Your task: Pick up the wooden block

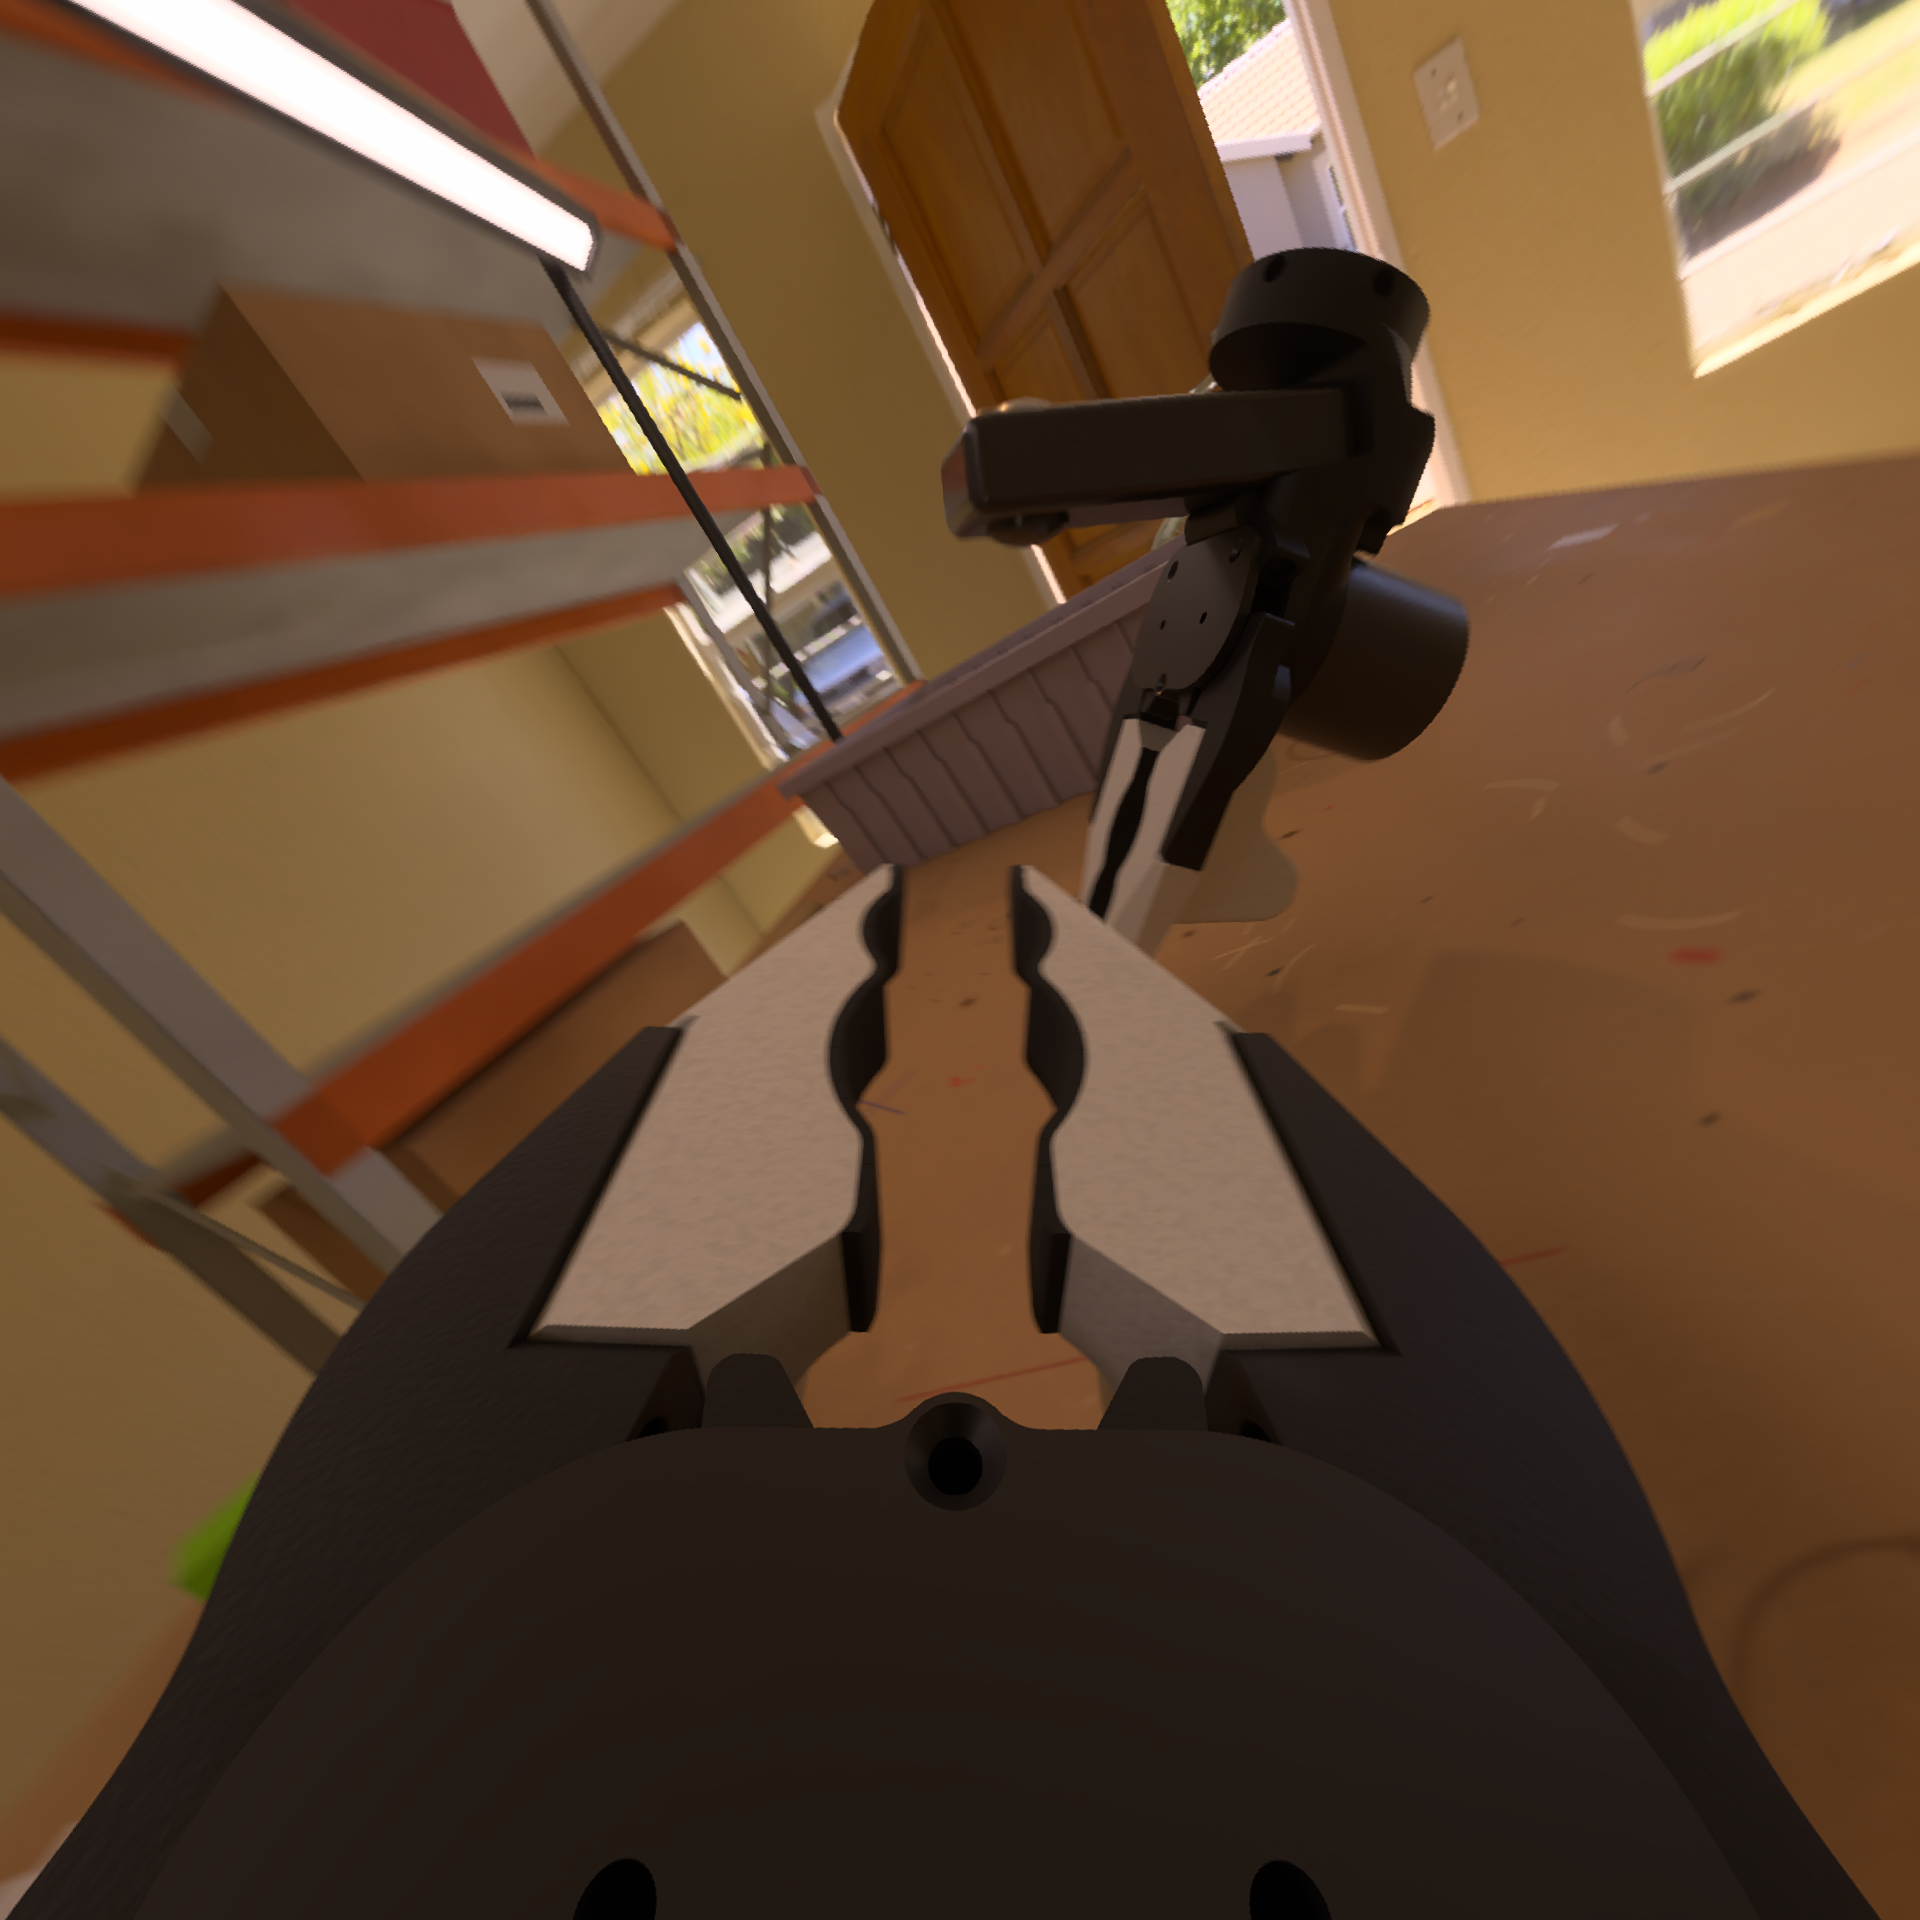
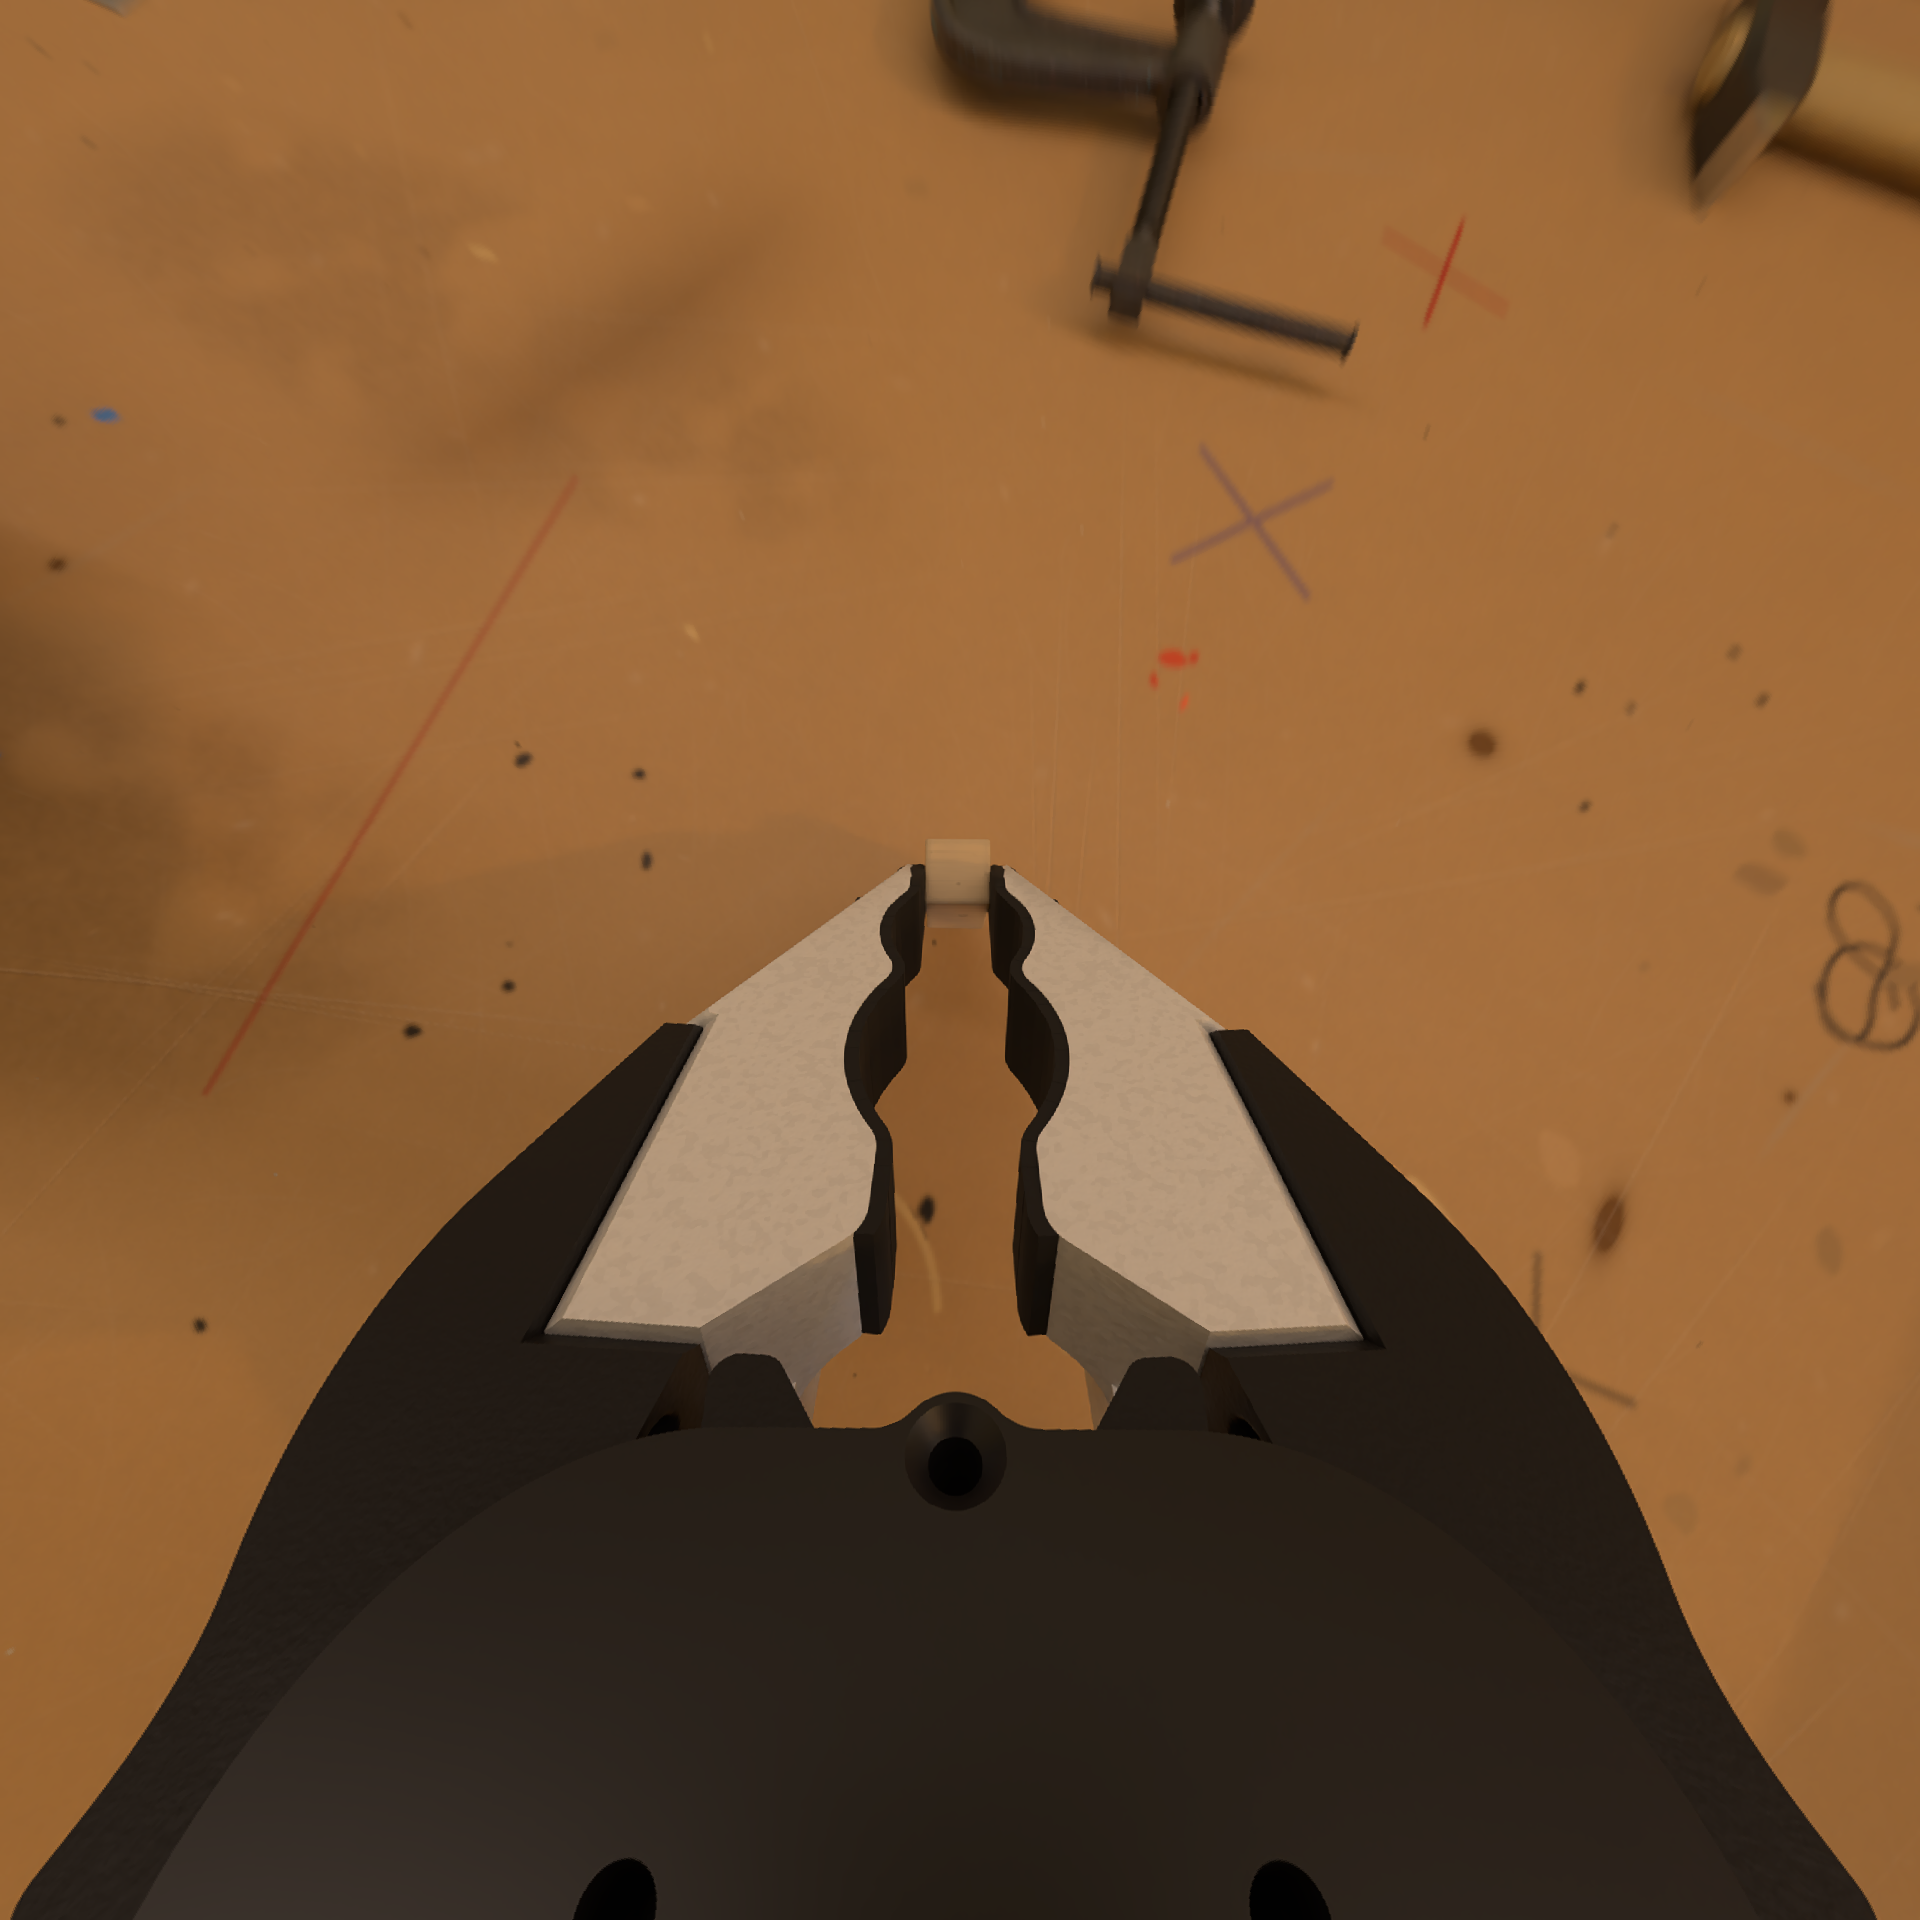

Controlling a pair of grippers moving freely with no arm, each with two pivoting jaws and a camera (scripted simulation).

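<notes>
The right gripper (image 2: 957, 896) points down at the scuffed brown tabletop (image 2: 727, 520), its jaws clenched on the wooden block (image 2: 957, 883), a small pale piece pinched at the very tips. Whether the block rests on the surface or has cleared it cannot be told from the right wrist view. The left gripper (image 1: 957, 902) hangs low over the same tabletop, jaws released with nothing between them, pointing toward a grey ribbed planter (image 1: 977, 748) and a wooden door (image 1: 1039, 208) beyond. A dark C-clamp (image 2: 1164, 177) and a hammer (image 2: 1756, 94) lie well apart from the block (both at the far edge of the right wrist view). The block looks light, stiff and unlikely to deform; its flat opposite sides suit a pinch, though so shallow a hold at the tips could let it twist or slip, and a deeper seat between the pads would likely be safer.
</notes>
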